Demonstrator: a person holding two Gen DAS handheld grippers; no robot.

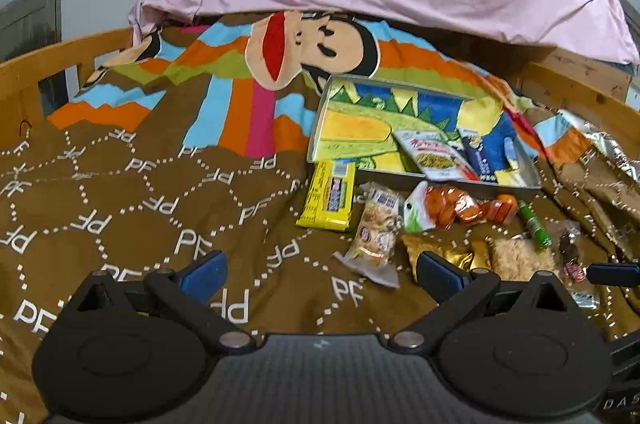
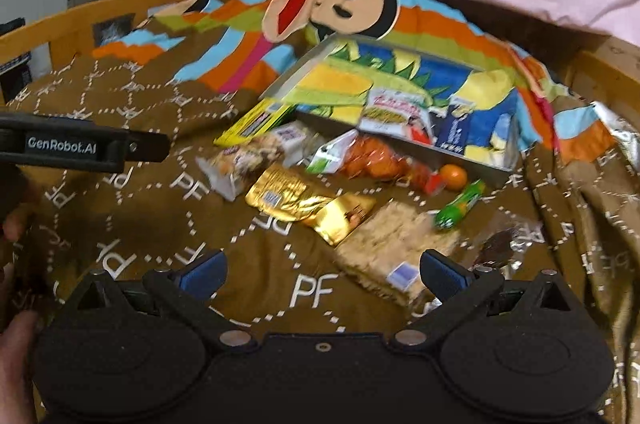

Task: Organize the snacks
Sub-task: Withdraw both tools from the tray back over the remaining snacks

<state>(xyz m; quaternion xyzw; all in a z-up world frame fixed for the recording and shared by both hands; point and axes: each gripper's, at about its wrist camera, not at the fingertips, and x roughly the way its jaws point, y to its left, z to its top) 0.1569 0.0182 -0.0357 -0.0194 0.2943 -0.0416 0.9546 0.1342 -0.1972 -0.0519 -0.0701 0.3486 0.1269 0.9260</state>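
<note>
Left wrist view: the left gripper (image 1: 320, 274) hovers over a brown bedspread (image 1: 120, 216) with its jaws spread wide and nothing between them. The snacks lie to the right: a yellow pack (image 1: 327, 196), a clear biscuit bag (image 1: 378, 230), an orange bag (image 1: 448, 210), a gold pack (image 1: 440, 252) and a green stick (image 1: 534, 226). Just beyond them is the grey tray (image 1: 440, 180), which already holds a white pouch (image 1: 436, 154) and a blue packet (image 1: 482, 154).

Right wrist view: the right gripper (image 2: 322, 274) is also wide open and empty, with a pale cracker pack (image 2: 394, 248) touching or just beside its right finger. The soft, rumpled bedding tilts the tray (image 2: 472, 166), so dropped snacks could slide out, and crinkly wrappers could slip from the jaws or crush the contents.
</note>
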